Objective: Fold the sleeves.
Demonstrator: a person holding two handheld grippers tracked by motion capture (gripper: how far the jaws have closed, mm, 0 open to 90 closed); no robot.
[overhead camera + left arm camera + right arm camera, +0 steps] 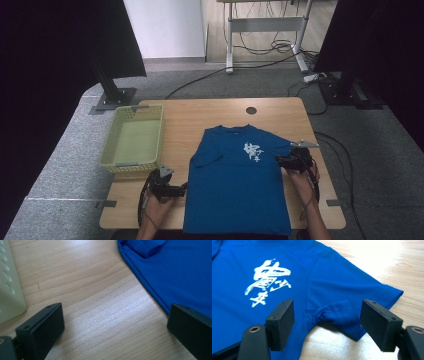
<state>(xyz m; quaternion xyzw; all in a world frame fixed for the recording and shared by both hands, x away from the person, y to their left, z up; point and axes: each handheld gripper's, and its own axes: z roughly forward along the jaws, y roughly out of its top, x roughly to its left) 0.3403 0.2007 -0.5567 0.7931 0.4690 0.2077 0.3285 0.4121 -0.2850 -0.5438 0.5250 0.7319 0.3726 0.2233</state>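
Blue T-shirt (235, 185) is lying flat, front up, centre-lower frame on the table (180, 117). Right gripper (325, 315) is straddling the bunched underarm fold by the sleeve (372, 290), jaws apart, not pinching. Risk: pads catching one layer only, or dragging the shirt askew. Left gripper (112, 327) is sitting wide apart, hem just inside, gripping nothing, so the shirt is unanchored.

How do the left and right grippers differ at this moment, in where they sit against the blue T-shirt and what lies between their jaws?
The left gripper rests beside the blue T-shirt, at its side hem; the right gripper sits at the underarm by the sleeve. Between the left gripper's jaws lies mostly bare table; the right gripper's jaws straddle a bunched fold of cloth without pressing it. Both are open, low over the table, and each faces inward toward the shirt.
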